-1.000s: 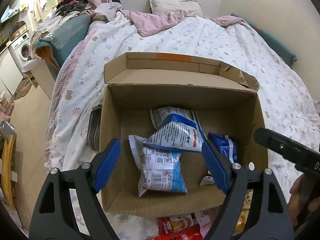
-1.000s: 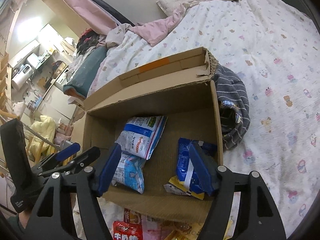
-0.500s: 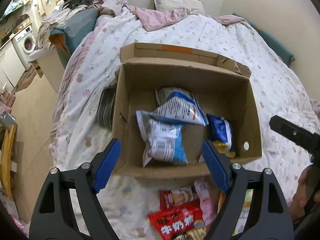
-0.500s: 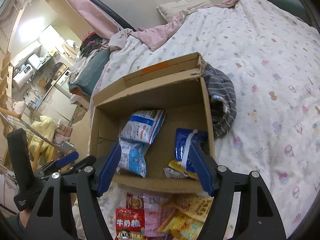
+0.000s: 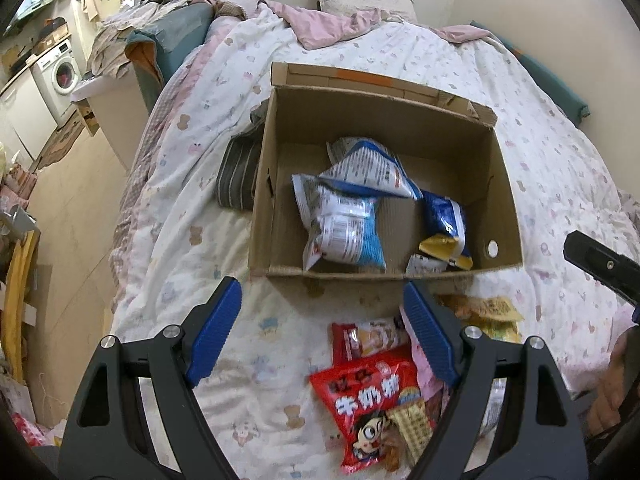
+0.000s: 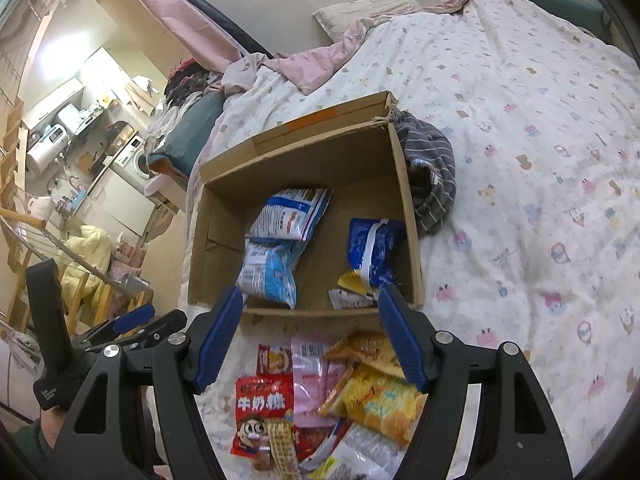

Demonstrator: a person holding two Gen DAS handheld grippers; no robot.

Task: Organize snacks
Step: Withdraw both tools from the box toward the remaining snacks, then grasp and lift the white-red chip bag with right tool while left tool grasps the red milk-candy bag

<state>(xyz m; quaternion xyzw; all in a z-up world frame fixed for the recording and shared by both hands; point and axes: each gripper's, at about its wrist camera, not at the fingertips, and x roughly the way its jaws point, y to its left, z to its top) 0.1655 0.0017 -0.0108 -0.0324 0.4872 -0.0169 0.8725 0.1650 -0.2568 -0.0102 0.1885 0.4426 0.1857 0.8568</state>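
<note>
An open cardboard box (image 5: 502, 184) (image 6: 406, 200) sits on the bed and holds several blue and white snack bags (image 5: 344, 228) (image 6: 272, 276) plus a dark blue bag (image 5: 444, 216) (image 6: 374, 248). In front of the box lies a loose pile of snacks: a red packet (image 5: 372, 400) (image 6: 260, 404), a pink one (image 6: 312, 376) and yellow ones (image 6: 380, 396). My left gripper (image 5: 320, 336) hovers open over the quilt just short of the box, with nothing between its fingers. Above the pile, my right gripper (image 6: 310, 336) is open and empty too.
A grey striped cloth (image 5: 240, 172) (image 6: 432, 184) lies against the box's side. The patterned quilt (image 6: 520, 160) spreads to the right. The bed's left edge drops to the floor (image 5: 80, 220), with a washing machine (image 5: 60, 72) and clutter beyond. A person's hand (image 5: 612, 384) holds the right tool.
Both grippers have pulled back from over the box toward the near edge of the bed, bringing the snack pile into view. Both jaws keep the same width, and the box contents are unmoved.
</note>
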